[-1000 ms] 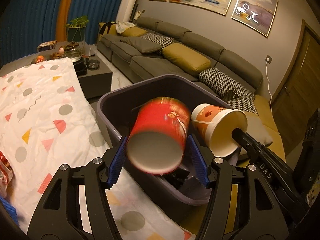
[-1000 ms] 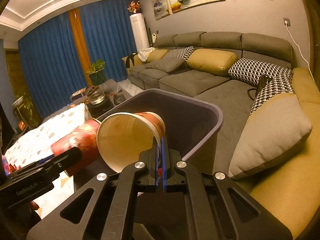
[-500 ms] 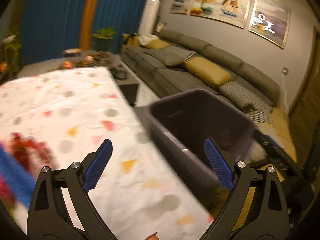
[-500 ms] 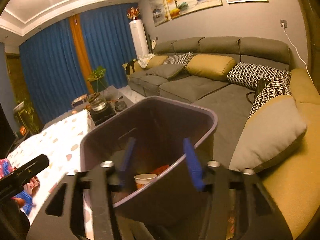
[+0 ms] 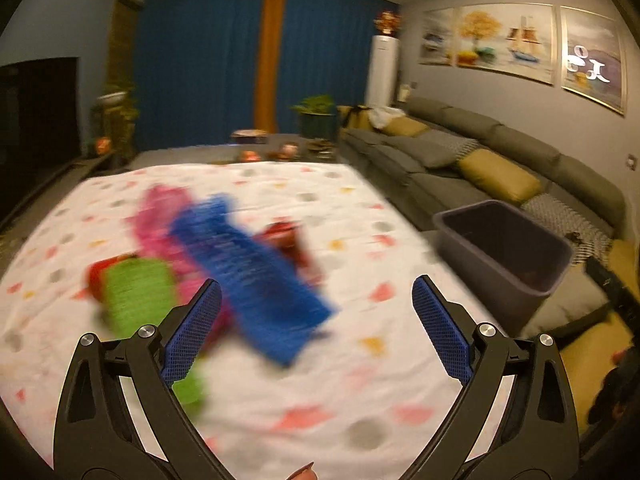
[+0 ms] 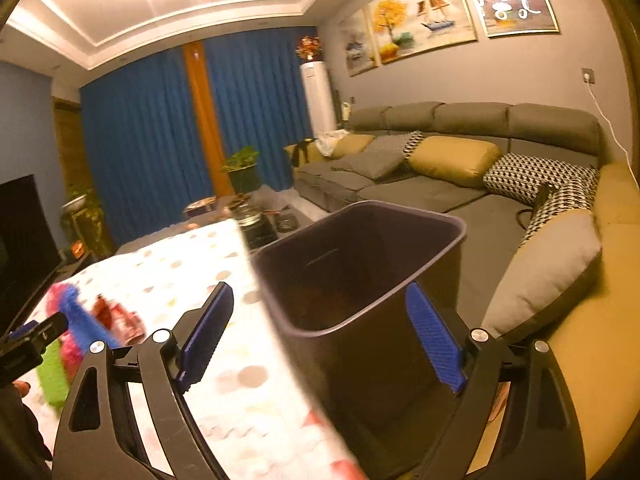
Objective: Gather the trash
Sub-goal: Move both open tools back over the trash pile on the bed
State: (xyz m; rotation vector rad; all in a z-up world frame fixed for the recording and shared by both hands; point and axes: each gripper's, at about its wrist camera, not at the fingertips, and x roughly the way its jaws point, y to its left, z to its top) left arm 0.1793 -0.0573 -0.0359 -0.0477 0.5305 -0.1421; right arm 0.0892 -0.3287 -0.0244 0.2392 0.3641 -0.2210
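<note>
Blue, blurred by motion, a flat packet [image 5: 256, 276] lies on the patterned tablecloth [image 5: 360, 216] with a pink wrapper [image 5: 160, 220], a green packet [image 5: 136, 296] and a red wrapper [image 5: 288, 240] crowded around it; they look like snack packaging, though the smear makes that uncertain. This heap of trash sits toward the left part of the cloth, ahead of the left gripper [image 5: 316, 320], whose blue-padded fingers have just been opening and now stand wide apart with nothing between them. The blue packet's near end shows between the two pads but beyond them, on the cloth.

Off the cloth's right edge stands the dark grey bin [image 6: 360, 264], open-topped. The right gripper [image 6: 320, 336] faces it, its fingers also just spread wide and empty; in its view the bin's near rim shows between the pads, apart from them. Something reddish lies deep inside the bin, too dim to name. A grey sofa [image 6: 440, 192] with mustard cushions runs behind the bin.
</note>
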